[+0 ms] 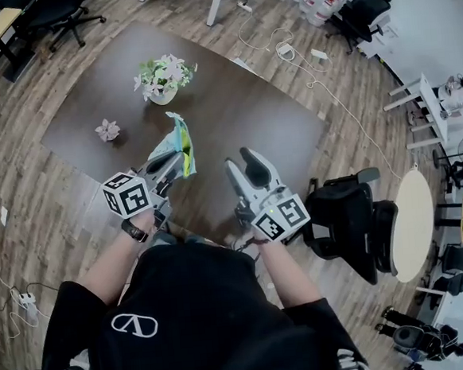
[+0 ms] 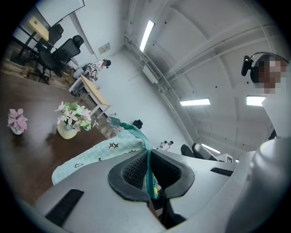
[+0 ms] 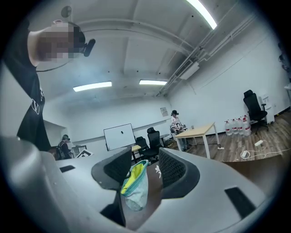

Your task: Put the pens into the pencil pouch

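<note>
The pencil pouch is up in the air, over the near edge of the dark bench. It is pale green cloth with little black marks, a blue-green zip and a bright yellow inside. It hangs down and droops.

The left gripper holds it. In the left gripper view, the jaws of the left gripper are closed tight on the zip edge of the pouch, with almost no gap.

The right gripper is at about 3 o'clock from the pouch, near it but not touching. In the right gripper view its jaws stand partly apart and hold nothing. The pouch shows through the gap, but the pads do not press on it.

I think the pouch is light, soft and floppy. Its mouth will likely sag shut when only one side is held. A good place to grab looks like the rim by the zip, across from the left gripper, so the mouth stays wide.

I cannot see any pens, so none look to be in yet.

A pot of flowers sits on the bench at about 12 o'clock from the pouch. A small pink flower sits at about 10 o'clock.
</note>
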A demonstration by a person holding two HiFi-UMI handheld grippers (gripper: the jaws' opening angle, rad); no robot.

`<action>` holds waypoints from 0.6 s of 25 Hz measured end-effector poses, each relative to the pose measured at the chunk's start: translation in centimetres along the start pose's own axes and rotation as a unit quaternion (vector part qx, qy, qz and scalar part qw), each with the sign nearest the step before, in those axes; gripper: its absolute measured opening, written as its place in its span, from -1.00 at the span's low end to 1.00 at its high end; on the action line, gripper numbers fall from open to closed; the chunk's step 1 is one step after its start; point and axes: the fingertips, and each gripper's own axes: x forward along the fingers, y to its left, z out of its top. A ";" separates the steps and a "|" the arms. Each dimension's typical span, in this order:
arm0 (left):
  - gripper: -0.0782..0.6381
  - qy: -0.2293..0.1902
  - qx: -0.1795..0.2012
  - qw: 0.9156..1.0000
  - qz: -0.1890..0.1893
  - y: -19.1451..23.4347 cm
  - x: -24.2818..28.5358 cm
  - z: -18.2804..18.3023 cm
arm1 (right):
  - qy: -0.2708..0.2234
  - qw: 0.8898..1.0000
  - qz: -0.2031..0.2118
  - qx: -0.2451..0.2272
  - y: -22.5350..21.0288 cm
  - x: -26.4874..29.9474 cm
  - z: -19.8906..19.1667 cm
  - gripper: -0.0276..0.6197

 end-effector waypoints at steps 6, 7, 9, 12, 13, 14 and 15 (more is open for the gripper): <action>-0.72 0.033 0.017 0.999 0.035 4.5 1.0 -4.5 | 0.005 0.999 -0.036 0.021 -1.1 -2.6 -1.5 -0.36; -0.72 0.041 0.022 0.998 0.043 5.4 1.1 -5.3 | 0.005 0.999 -0.041 0.024 -1.3 -2.9 -1.7 -0.36; -0.72 0.061 0.039 0.996 0.060 7.3 1.5 -7.3 | 0.006 0.998 -0.049 0.029 -1.5 -3.5 -2.0 -0.36; -0.72 0.097 0.050 0.991 0.080 9.8 1.9 -10.9 | 0.010 0.998 -0.060 0.033 -1.9 -4.3 -2.3 -0.36; -0.72 0.108 0.048 0.989 0.085 10.5 2.1 -12.0 | 0.011 0.997 -0.063 0.033 -2.1 -4.5 -2.3 -0.36; -0.72 0.119 0.046 0.988 0.089 11.1 2.2 -13.1 | 0.011 0.997 -0.067 0.034 -2.2 -4.7 -2.4 -0.36; -0.72 0.130 0.045 0.986 0.092 11.5 2.4 -14.2 | 0.011 0.997 -0.070 0.035 -2.3 -4.9 -2.4 -0.36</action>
